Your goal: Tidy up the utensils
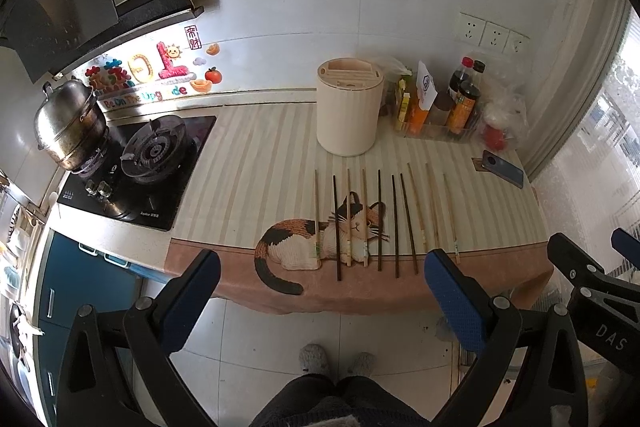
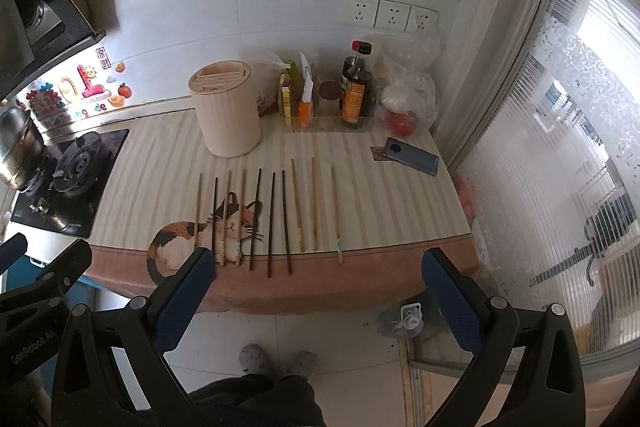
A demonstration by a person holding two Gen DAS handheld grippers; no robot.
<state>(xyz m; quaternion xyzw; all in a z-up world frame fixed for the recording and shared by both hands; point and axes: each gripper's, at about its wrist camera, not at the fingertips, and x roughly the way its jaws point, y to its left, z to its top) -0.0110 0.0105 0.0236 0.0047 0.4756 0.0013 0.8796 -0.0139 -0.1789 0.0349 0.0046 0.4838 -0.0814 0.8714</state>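
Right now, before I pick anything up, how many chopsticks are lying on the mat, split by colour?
Dark chopsticks: 4
Light wooden chopsticks: 6
Total: 10

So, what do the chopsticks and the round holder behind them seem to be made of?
The pale chopsticks look like bamboo or light wood, matte, with printed ends. The dark chopsticks look like dark wood or lacquer; I cannot tell which. The round holder seems to be cream matte plastic with fine ribs, and its slotted top looks like wood.
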